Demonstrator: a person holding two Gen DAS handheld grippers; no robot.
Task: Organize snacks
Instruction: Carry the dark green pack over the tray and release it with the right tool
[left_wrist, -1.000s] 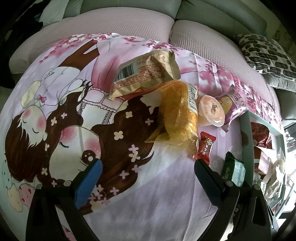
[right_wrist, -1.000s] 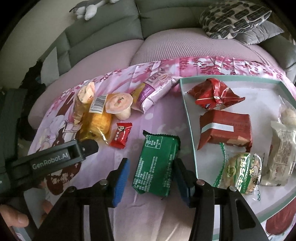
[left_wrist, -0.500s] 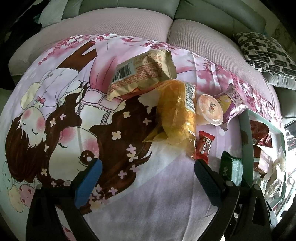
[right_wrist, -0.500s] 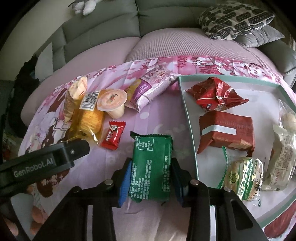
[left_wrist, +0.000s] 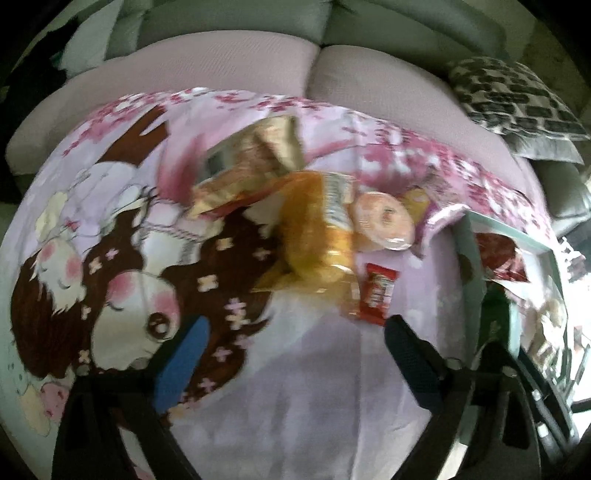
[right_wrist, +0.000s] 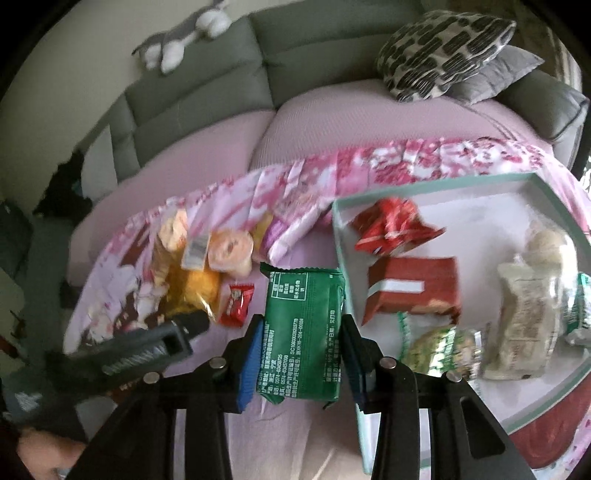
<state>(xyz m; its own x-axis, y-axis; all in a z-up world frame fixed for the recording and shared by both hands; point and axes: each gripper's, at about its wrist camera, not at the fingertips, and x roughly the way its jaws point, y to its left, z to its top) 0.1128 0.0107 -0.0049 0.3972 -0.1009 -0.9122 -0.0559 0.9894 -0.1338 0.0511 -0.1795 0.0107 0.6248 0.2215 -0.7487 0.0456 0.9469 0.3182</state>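
My right gripper (right_wrist: 301, 323) is shut on a green snack packet (right_wrist: 304, 332), held a little above the cloth just left of the tray's rim. The mint-edged white tray (right_wrist: 424, 182) holds a red bag (right_wrist: 395, 229), a red box (right_wrist: 413, 288) and several pale packets. My left gripper (left_wrist: 297, 332) hovers over the printed cloth, its jaws closing with nothing between them. Just beyond it lie a small red candy (left_wrist: 378, 293), a yellow bag (left_wrist: 317, 240), a jelly cup (left_wrist: 384, 221) and a tan packet (left_wrist: 255, 155).
A purple packet (left_wrist: 436, 214) lies against the tray's far left corner. The cartoon-print cloth (left_wrist: 147, 258) covers a pink sofa seat, with grey backrests and a patterned cushion (right_wrist: 439, 51) behind. A plush toy (right_wrist: 184, 40) sits on the backrest. A hand shows at the bottom left.
The right jaws closed onto the green packet and raised it off the cloth. The left jaws narrowed slightly and the left view became blurred.
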